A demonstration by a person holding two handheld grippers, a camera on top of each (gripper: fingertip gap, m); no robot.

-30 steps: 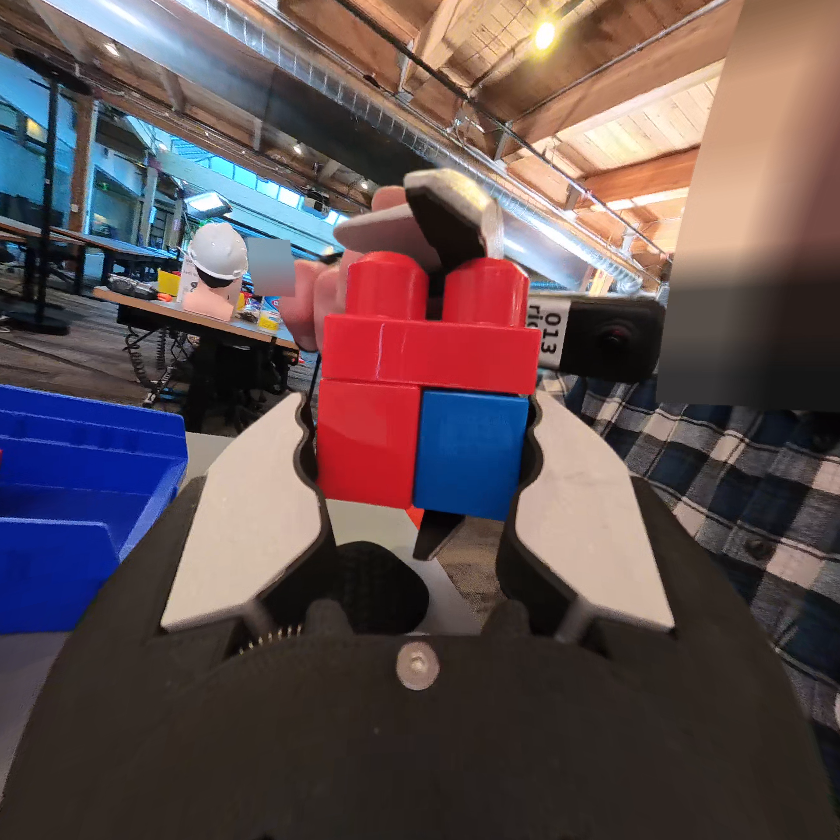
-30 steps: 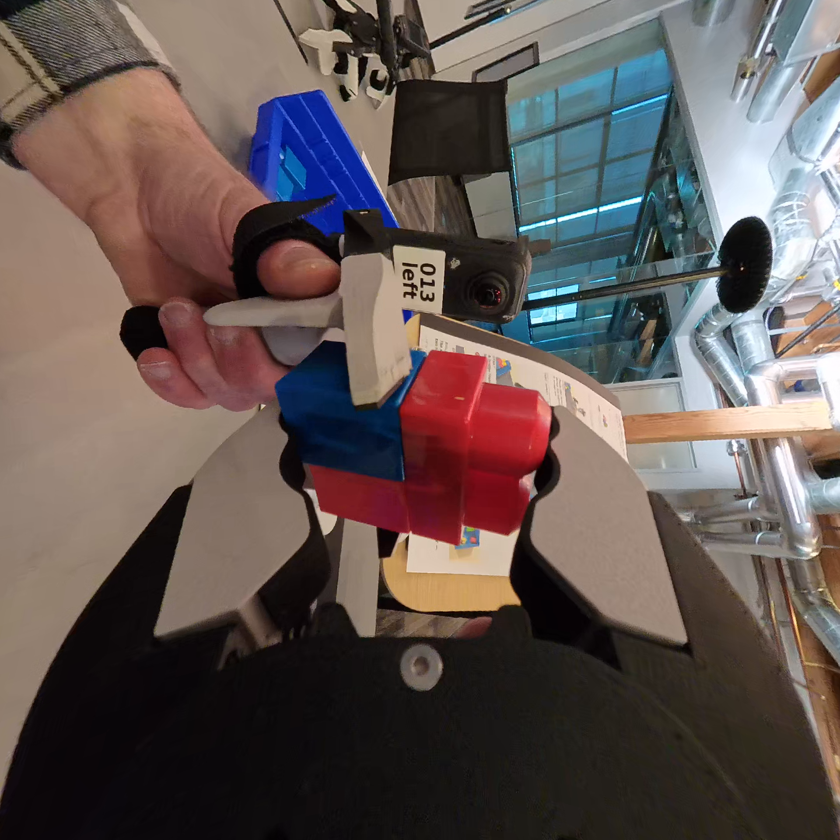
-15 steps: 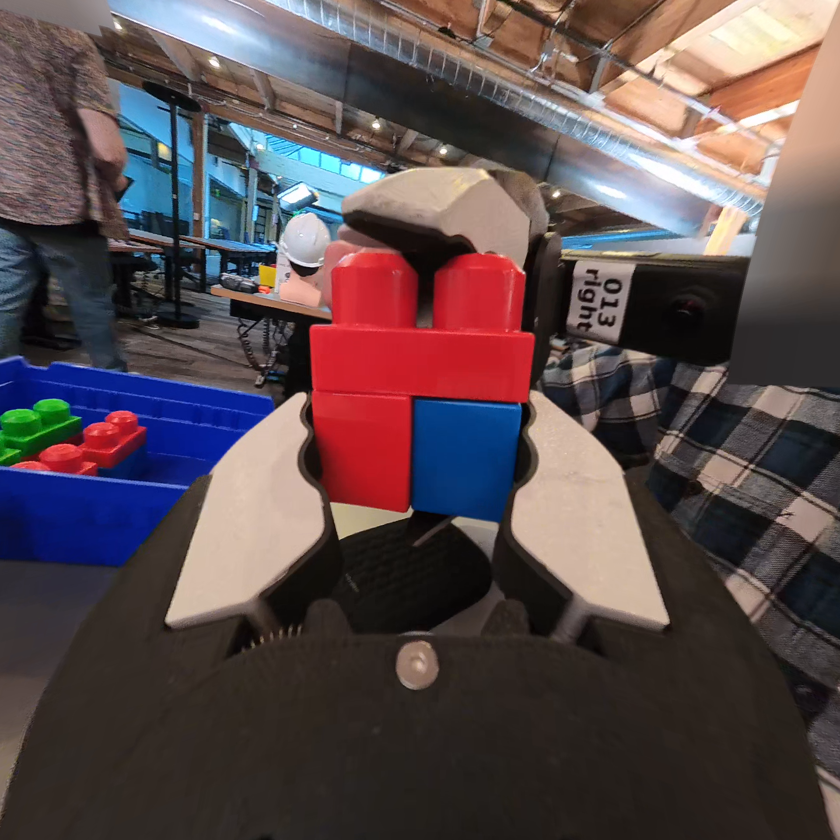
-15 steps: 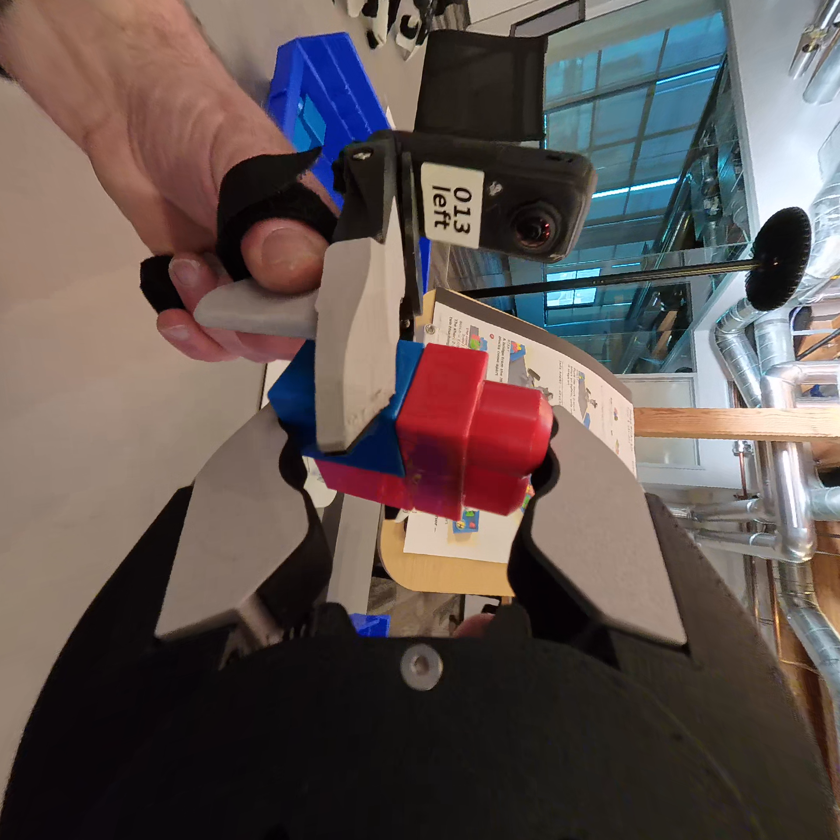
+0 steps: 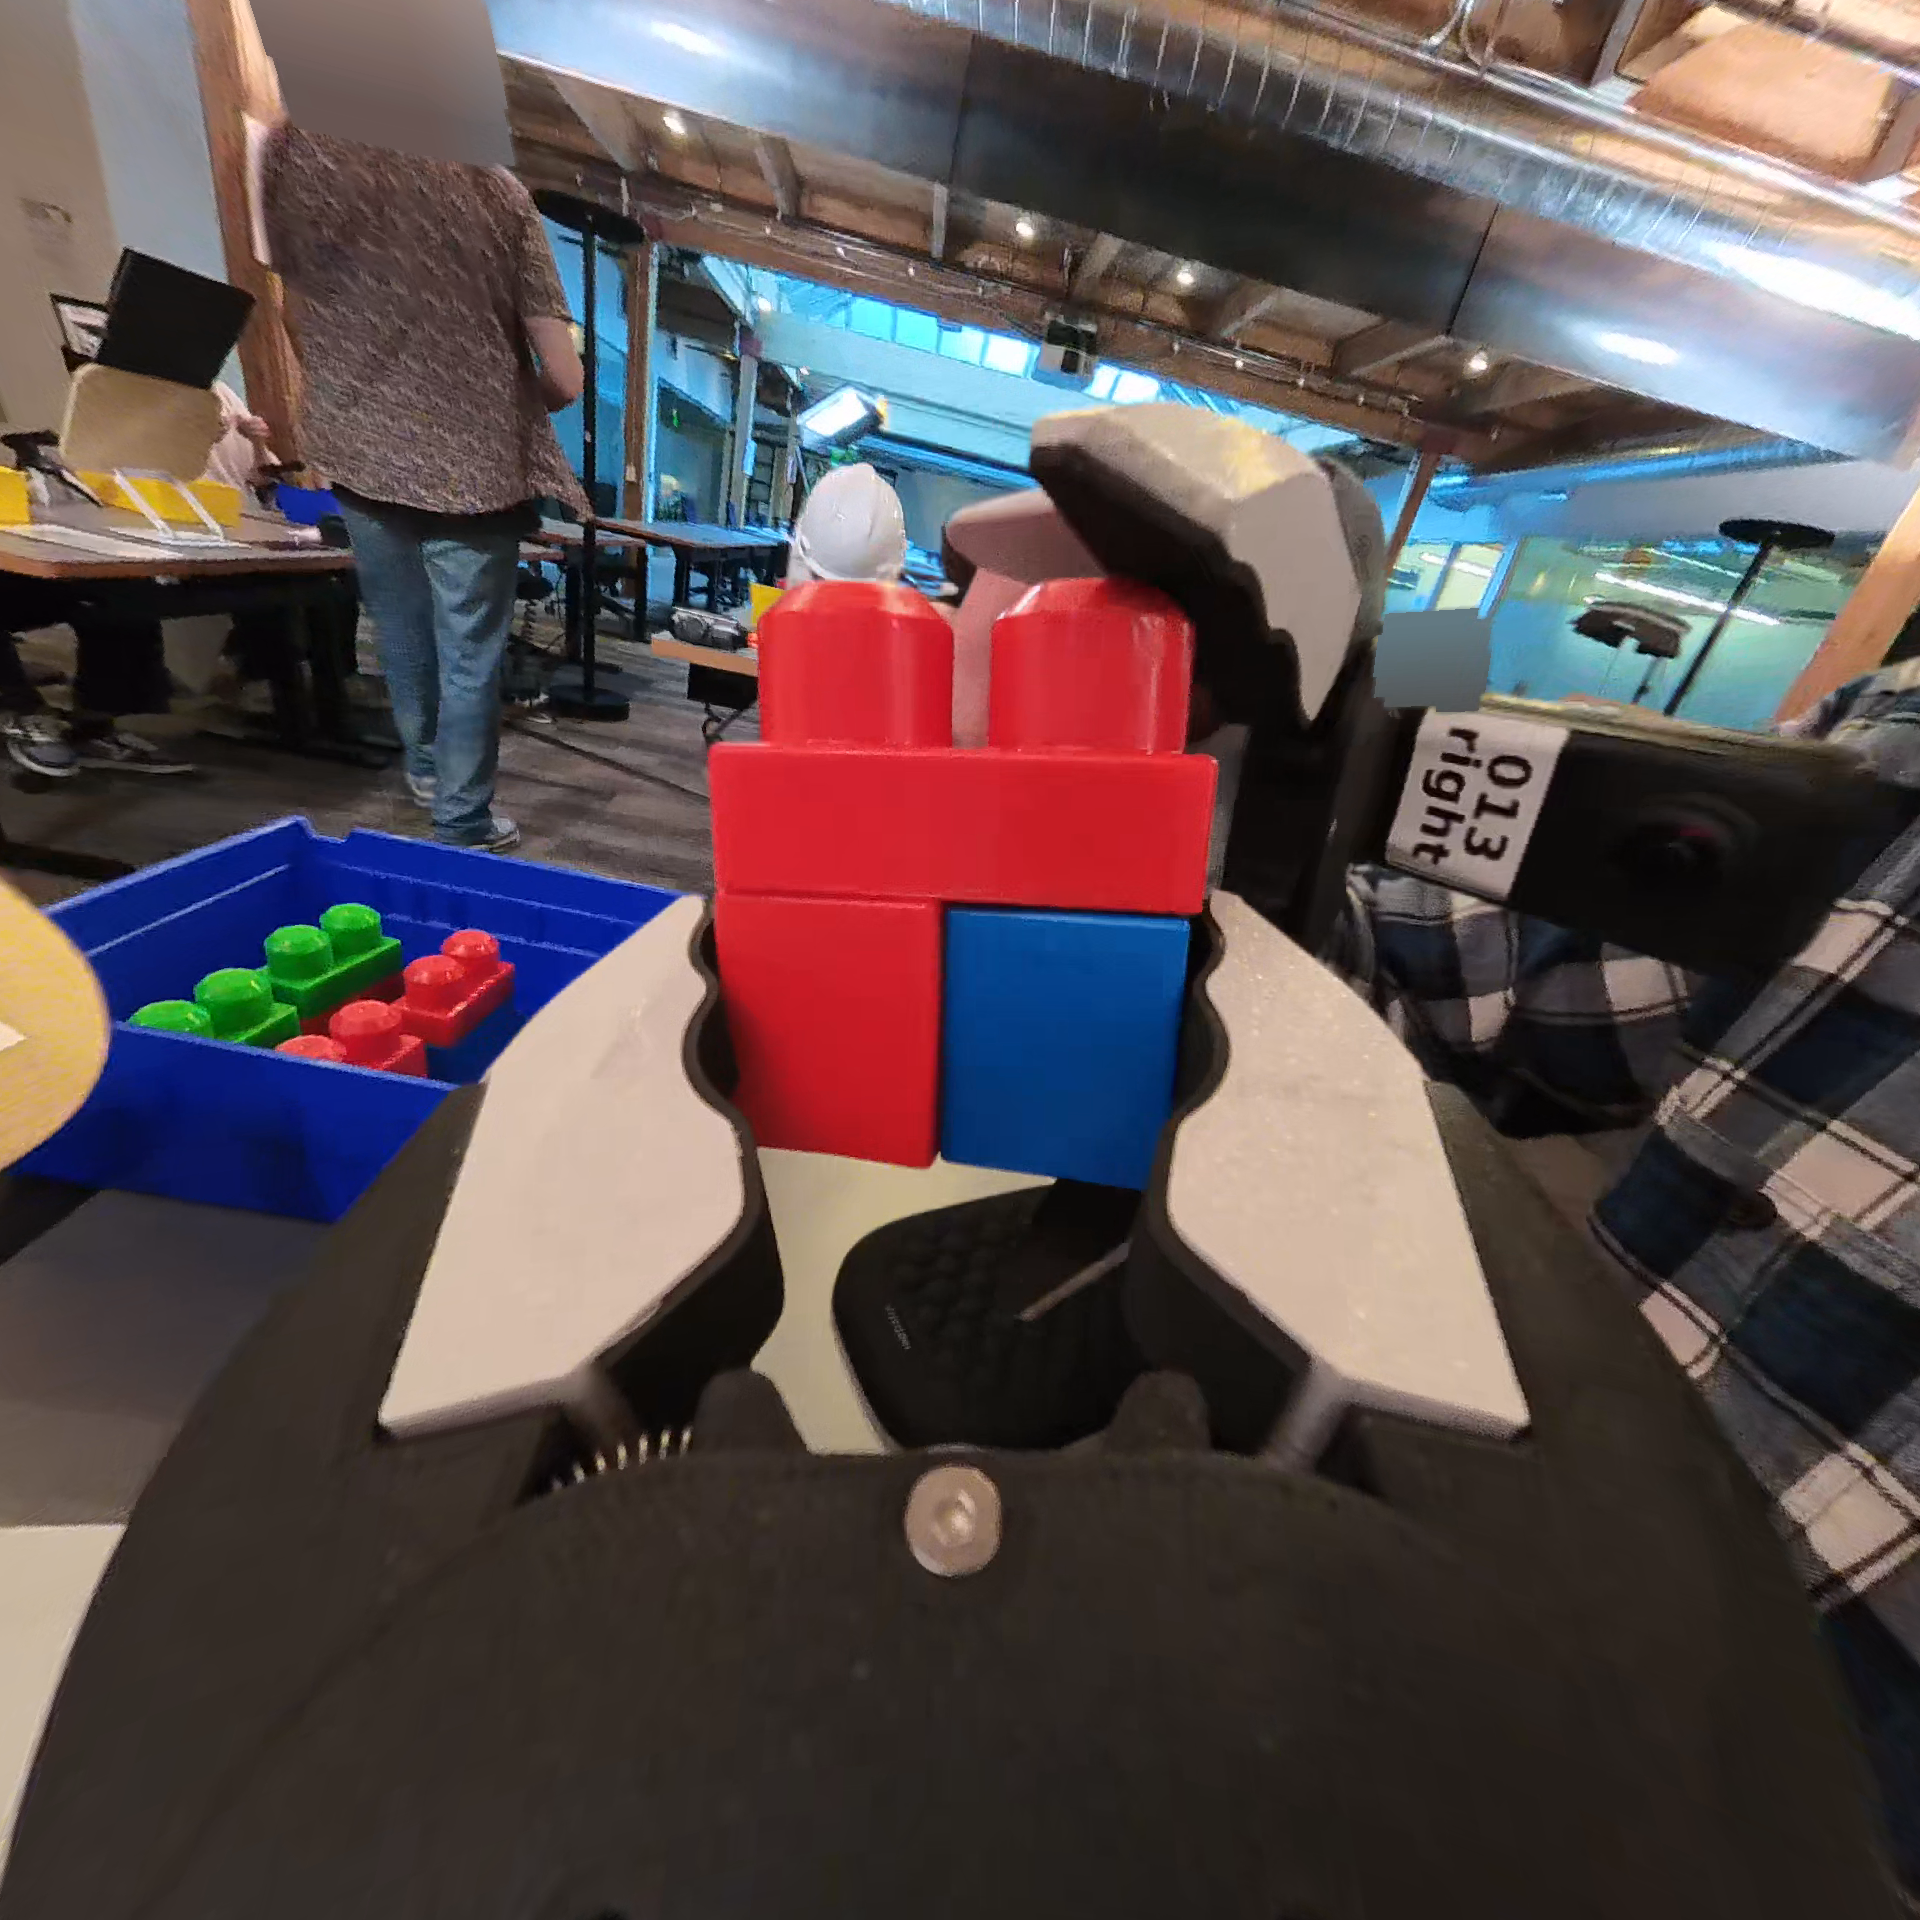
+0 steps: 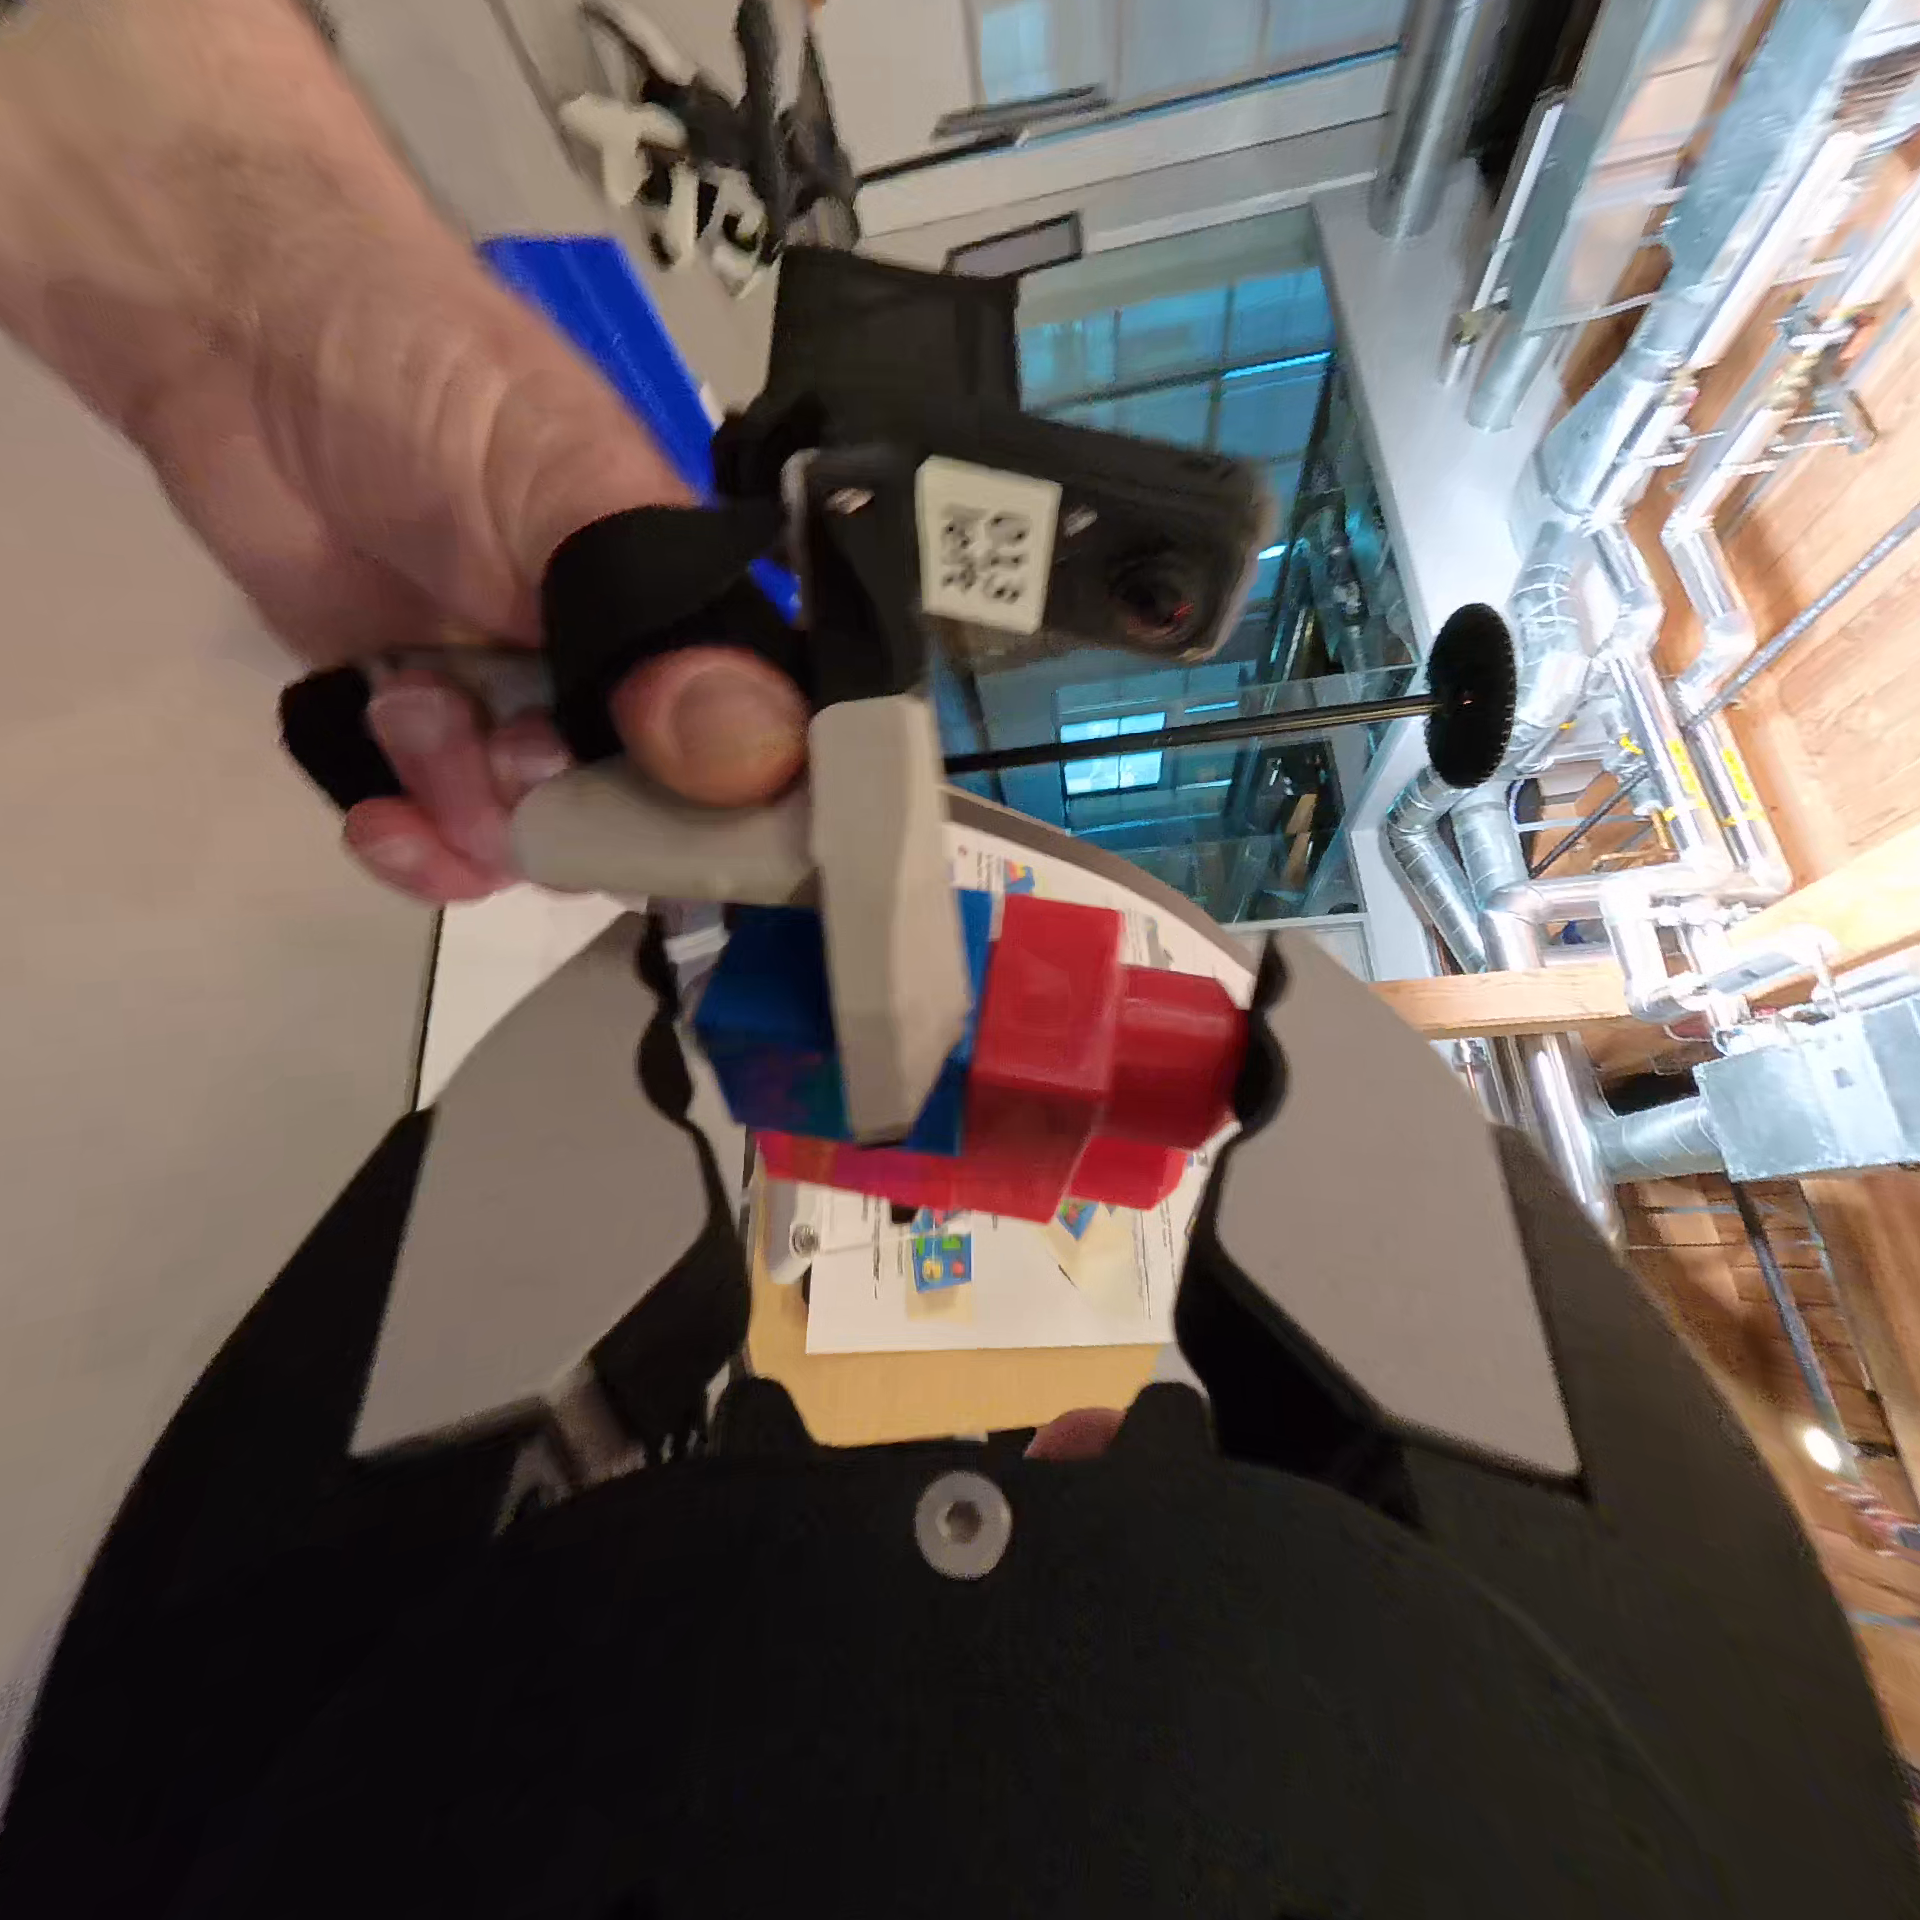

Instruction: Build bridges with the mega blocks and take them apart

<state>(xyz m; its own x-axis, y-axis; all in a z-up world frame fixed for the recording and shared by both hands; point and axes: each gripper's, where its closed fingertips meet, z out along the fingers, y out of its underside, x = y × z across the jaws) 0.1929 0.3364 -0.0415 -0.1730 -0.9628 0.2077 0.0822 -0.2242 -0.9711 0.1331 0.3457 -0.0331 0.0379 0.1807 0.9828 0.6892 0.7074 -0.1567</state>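
**Inspector:** State of the left gripper (image 5: 951,1023)?

**Assistant:** Clamped on the small bridge of glossy hard-plastic blocks (image 5: 961,914). Its grey fingers (image 5: 623,1049) press the two lower pieces from either side: the red square block (image 5: 831,1023) on its left pad, the blue square block (image 5: 1060,1039) on its right. The wide red two-stud block (image 5: 961,821) sits just above the fingertips, capping both.

**Inspector:** And the right gripper (image 6: 961,1029)?

**Assistant:** It spans the same assembly end to end, across the left one's grip. One pad (image 6: 1262,1039) meets the red stud end; the opposite pad appears to bear on the blue underside, though motion blur softens that edge. I judge it closed on the stack.

**Inspector:** Handling?

**Assistant:** Hollow moulded plastic, so likely light and rigid, not fragile. The faces are smooth and shiny, hence slippery under a shallow pinch. The joints are friction-fit studs, which should part with a straight pull or a slight rocking.

**Inspector:** Where to take hold?

**Assistant:** Flat side walls, as the left gripper does below; for separation, the cap's side walls rather than its rounded studs.

**Inspector:** Surroundings?

**Assistant:** A blue plastic bin (image 5: 436,878) with green and red blocks lies beyond the left gripper's left finger.
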